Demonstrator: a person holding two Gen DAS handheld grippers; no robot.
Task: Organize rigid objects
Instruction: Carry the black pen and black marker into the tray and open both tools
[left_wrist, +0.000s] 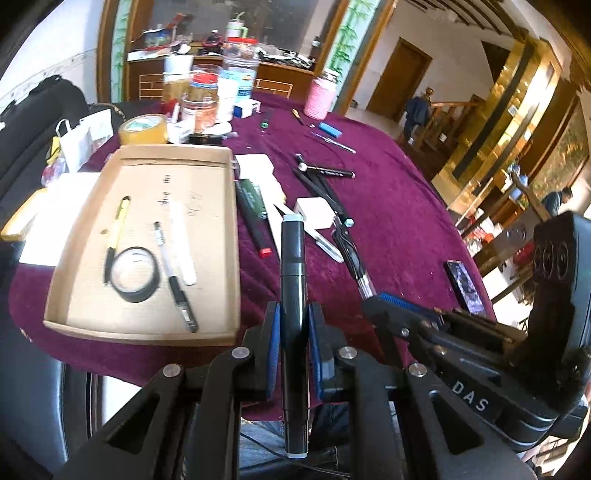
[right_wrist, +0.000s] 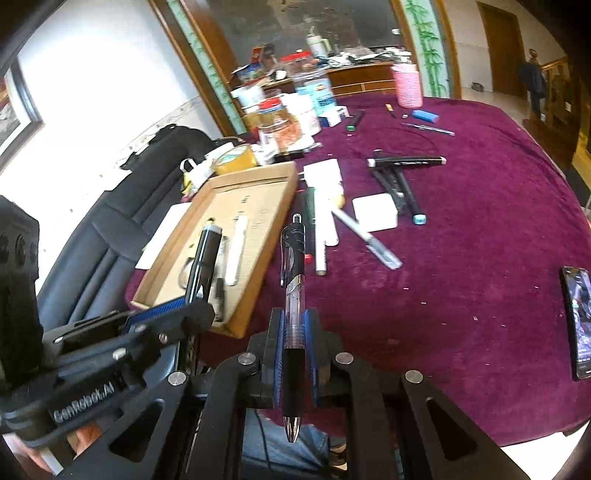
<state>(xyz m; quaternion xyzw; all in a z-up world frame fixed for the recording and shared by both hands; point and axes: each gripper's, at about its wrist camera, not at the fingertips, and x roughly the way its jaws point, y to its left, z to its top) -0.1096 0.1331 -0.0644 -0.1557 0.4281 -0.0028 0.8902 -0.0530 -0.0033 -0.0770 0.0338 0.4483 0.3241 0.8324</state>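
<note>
My left gripper (left_wrist: 293, 328) is shut on a thick black marker (left_wrist: 291, 266), held above the table's near edge, just right of the cardboard tray (left_wrist: 229, 236). The tray holds a black tape roll (left_wrist: 135, 274), a yellow pen (left_wrist: 117, 232), a white pen (left_wrist: 181, 243) and a black-tipped pen (left_wrist: 173, 273). My right gripper (right_wrist: 294, 332) is shut on a clear retractable pen with black grip (right_wrist: 293, 295), to the right of the tray (right_wrist: 258, 236). The left gripper with its marker (right_wrist: 203, 266) shows in the right wrist view. More markers (right_wrist: 406, 162) and pens (right_wrist: 369, 240) lie on the purple cloth (right_wrist: 480, 258).
A white box (right_wrist: 375, 210), a green pen (left_wrist: 251, 206) and a phone (right_wrist: 581, 321) lie on the cloth. Jars, bottles (left_wrist: 236, 74) and a yellow tape roll (left_wrist: 143, 129) crowd the far left. A pink-wrapped jar (left_wrist: 319, 96) stands at the back. A black chair (right_wrist: 122, 206) sits left.
</note>
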